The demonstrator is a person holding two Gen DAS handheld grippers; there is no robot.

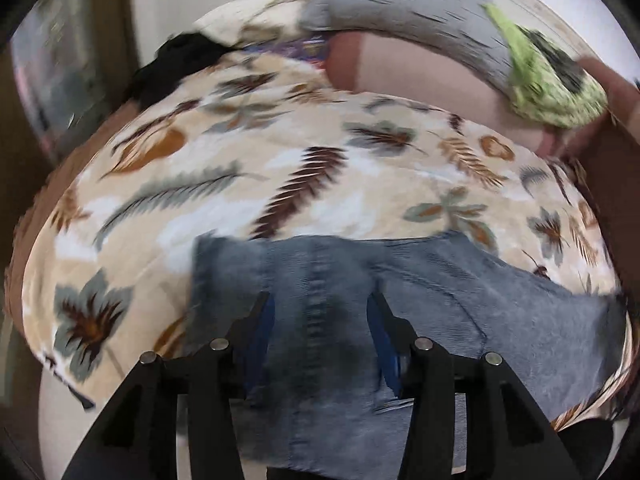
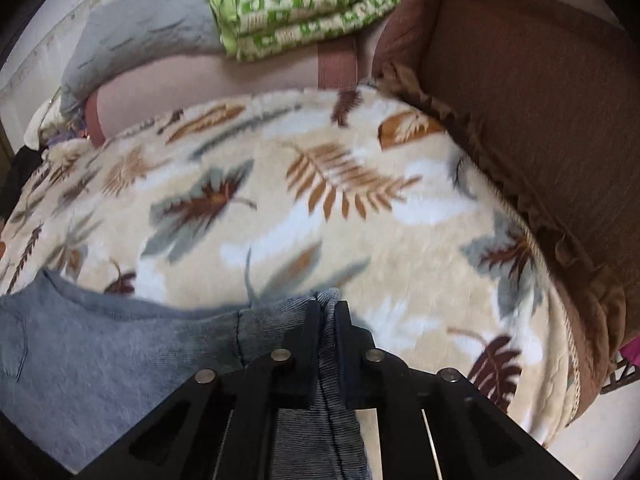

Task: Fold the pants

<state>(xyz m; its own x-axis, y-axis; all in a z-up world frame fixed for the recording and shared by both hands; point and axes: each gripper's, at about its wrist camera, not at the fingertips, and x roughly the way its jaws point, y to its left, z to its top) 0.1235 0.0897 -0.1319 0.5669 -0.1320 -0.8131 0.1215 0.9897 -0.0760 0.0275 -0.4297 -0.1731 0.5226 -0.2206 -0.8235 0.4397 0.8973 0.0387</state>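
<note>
Presently catalogued, with the cream fleece blanket printed with brown and grey leaves [image 2: 360,208] as landmark:

Item 1: blue-grey denim pants [image 1: 320,300], lying on the near edge of the blanket, spread mostly flat, a seam running down the middle. One gathered edge is lifted off the blanket on the right-hand side.

Item 2: black two-finger right gripper [image 2: 327,312], jaws pressed together and pinching that gathered denim edge, which stands up between the fingers.

Item 3: black two-finger left gripper [image 1: 320,312], jaws spread apart over the pants; denim lies beneath and between the fingers, but the blue pads [image 1: 262,332] do not press on it.

Item 4: folded green-and-cream patterned cloth [image 2: 312,4], beyond the blanket's far edge, resting on a grey pillow [image 2: 144,36].

Item 5: brown upholstered panel [image 2: 520,92], along the blanket's right edge.

Progress, as judged: early to middle. The pants are laid out, one edge is gripped; no finished, compact fold is visible. Remaining: carry the held edge across, then fold down again.
</note>
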